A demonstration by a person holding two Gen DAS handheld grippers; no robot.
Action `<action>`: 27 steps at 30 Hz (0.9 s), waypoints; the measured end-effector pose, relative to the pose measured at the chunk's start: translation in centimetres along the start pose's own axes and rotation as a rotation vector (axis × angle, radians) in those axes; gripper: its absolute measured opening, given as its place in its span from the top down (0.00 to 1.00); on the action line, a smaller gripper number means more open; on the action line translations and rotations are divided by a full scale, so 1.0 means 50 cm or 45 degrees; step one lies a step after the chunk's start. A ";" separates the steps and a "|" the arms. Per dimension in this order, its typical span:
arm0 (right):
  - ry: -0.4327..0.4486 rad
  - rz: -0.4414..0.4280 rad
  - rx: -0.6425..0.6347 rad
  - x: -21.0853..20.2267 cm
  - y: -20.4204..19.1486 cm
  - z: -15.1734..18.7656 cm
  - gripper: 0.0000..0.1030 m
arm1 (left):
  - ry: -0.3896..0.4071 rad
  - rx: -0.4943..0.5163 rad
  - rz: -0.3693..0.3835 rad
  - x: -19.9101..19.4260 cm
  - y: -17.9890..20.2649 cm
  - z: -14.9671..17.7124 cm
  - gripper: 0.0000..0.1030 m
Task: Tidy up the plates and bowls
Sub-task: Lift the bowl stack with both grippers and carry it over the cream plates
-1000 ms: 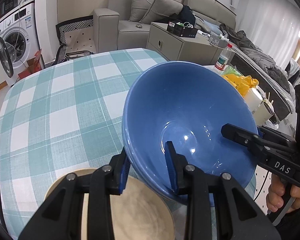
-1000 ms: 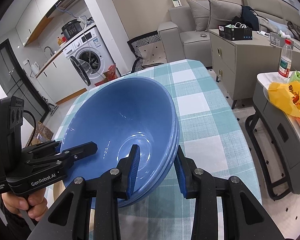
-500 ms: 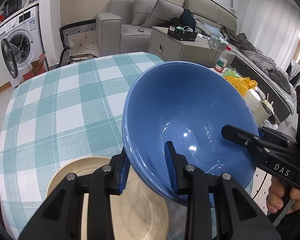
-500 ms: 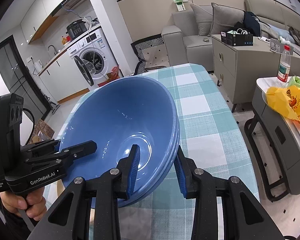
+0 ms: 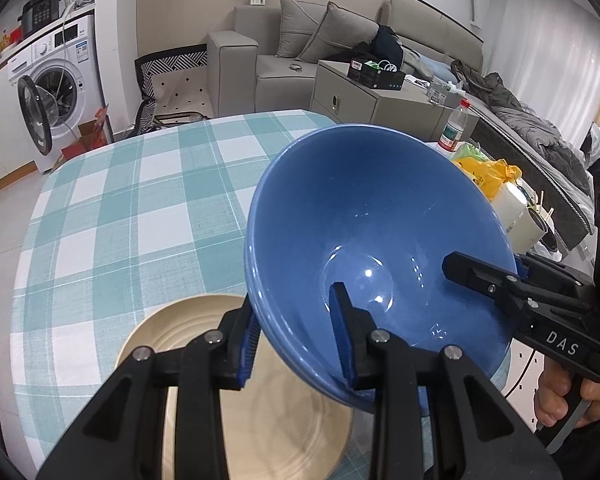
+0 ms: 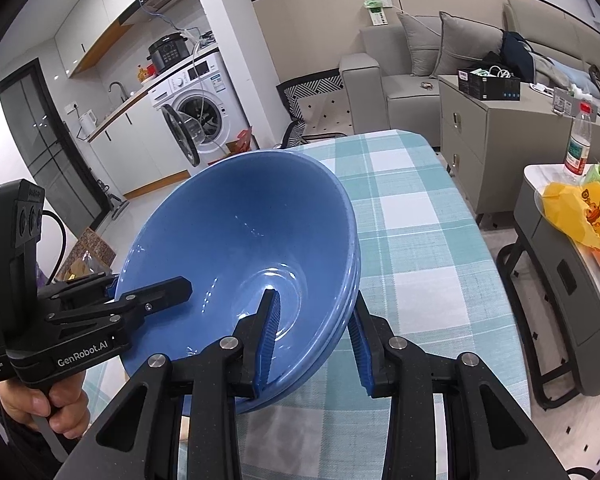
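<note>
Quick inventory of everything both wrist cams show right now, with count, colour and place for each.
blue bowls: nested stack, count unclear, blue, held tilted above table
plate: one, beige, near table edge under bowls
table: one, teal-white check cloth
washing machine: one, white, door open, far left
sofa: one, grey, behind table
cabinet: one, grey, by sofa
bottle: one, clear, red cap, side table
bag: one, yellow, side table
left gripper: clamped on bowl rim
right gripper: clamped on opposite rim
</note>
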State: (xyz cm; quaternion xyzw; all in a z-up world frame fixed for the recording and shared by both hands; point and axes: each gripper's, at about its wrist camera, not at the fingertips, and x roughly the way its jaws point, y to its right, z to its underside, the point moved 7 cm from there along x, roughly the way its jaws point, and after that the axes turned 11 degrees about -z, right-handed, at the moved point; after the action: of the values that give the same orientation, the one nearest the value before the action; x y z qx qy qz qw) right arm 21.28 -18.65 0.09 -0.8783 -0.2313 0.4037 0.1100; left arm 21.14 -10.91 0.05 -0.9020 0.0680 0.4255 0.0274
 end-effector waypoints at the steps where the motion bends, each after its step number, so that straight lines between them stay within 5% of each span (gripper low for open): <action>1: 0.000 -0.004 -0.005 0.000 -0.005 0.000 0.67 | 0.003 -0.005 -0.003 -0.003 -0.003 0.002 0.69; 27: -0.035 -0.108 -0.113 0.033 -0.132 0.021 0.67 | 0.053 -0.114 -0.119 -0.072 -0.107 0.059 0.69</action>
State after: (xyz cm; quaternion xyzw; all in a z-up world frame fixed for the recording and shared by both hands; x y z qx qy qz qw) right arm 19.34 -12.11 0.84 -0.8660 -0.2875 0.4002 0.0848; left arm 17.42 -4.93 0.91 -0.9132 0.0072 0.4074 0.0054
